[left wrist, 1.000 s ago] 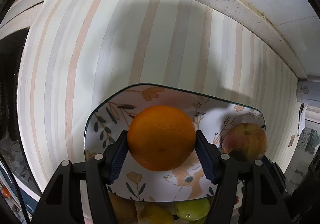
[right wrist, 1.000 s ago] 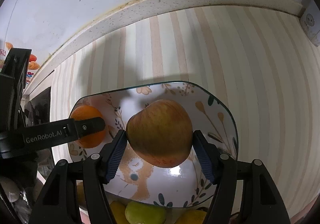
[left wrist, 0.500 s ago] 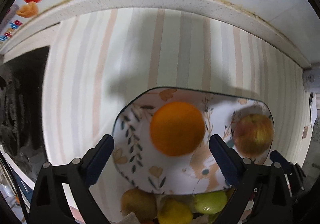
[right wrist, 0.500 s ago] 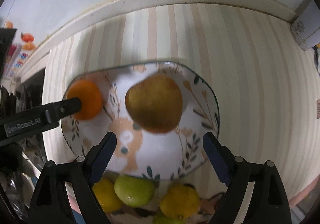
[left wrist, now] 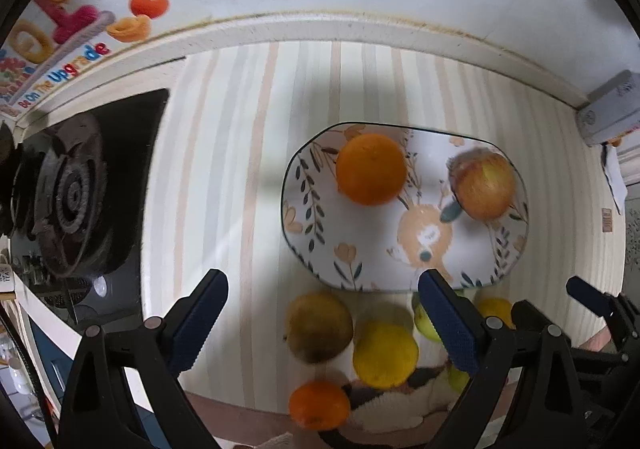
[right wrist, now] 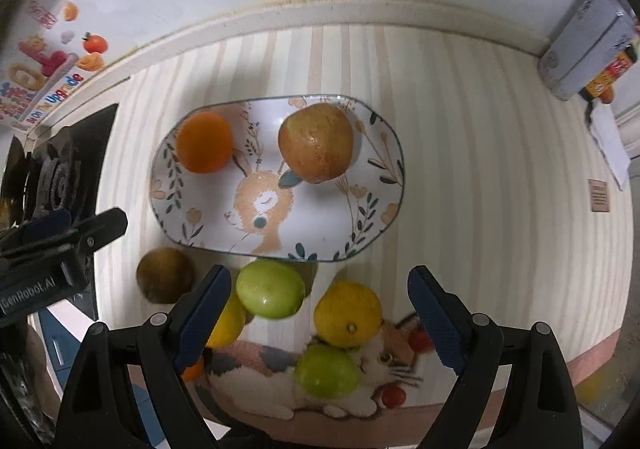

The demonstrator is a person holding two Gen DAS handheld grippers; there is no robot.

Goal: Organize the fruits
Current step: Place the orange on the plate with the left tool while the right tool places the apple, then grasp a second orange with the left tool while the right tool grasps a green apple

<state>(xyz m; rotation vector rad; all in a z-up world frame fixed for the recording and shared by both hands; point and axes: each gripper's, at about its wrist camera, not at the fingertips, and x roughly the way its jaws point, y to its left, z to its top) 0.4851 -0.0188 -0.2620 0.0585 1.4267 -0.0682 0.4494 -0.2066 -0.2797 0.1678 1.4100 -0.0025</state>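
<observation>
A second ago each pair of tongs was clamped on a fruit over the plate; now both have let go and pulled back up and away from it. The left tongs have just been opening and stand wide with nothing between the pads. The orange they held lies on the plate's left half, apart from them. The right tongs have likewise just been opening and are spread wide and empty. Their apple rests on the plate's right half, just beside the rabbit drawing, well apart from the orange.

With both cameras farther from the plate, more of the striped desk shows than before. In the right wrist view, loose fruit lies just below the plate's near edge: a brownish fruit, possibly a kiwi or a pear as the view is soft there, a green fruit nearly touching the plate rim, a yellow lemon, and a second green fruit below the lemon. A small orange fruit sits farthest from the plate, near the desk's front edge. A stove burner lies well to the left of the plate.
</observation>
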